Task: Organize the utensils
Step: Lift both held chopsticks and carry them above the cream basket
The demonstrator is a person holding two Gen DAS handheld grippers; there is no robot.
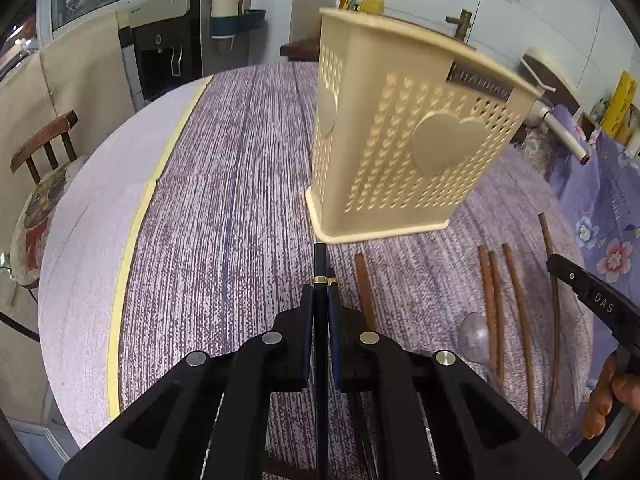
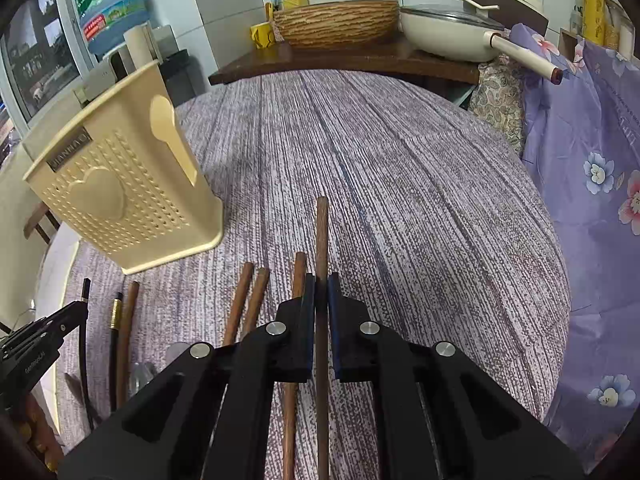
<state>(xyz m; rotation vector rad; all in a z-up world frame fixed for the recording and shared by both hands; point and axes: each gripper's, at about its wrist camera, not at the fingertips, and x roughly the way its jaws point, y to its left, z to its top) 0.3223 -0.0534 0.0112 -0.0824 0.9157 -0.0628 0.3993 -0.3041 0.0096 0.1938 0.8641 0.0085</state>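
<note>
A beige perforated utensil holder (image 1: 404,136) with heart shapes stands on the round table (image 1: 224,200); it also shows in the right wrist view (image 2: 120,196). My left gripper (image 1: 320,304) is shut on a black chopstick (image 1: 320,264) with a gold band, just in front of the holder's base. A second black chopstick (image 2: 115,320) lies beside it. My right gripper (image 2: 321,292) is shut on a brown wooden chopstick (image 2: 321,232). Several brown chopsticks (image 1: 504,300) lie on the table between the grippers, also in the right wrist view (image 2: 248,296). A clear plastic spoon (image 1: 474,336) lies among them.
The table has a purple striped cloth (image 2: 400,200). A chair (image 1: 44,176) stands at its left. Behind the table are a woven basket (image 2: 336,24), a white pan (image 2: 448,32) and a water dispenser (image 1: 168,40). Floral purple fabric (image 2: 592,160) lies on the right.
</note>
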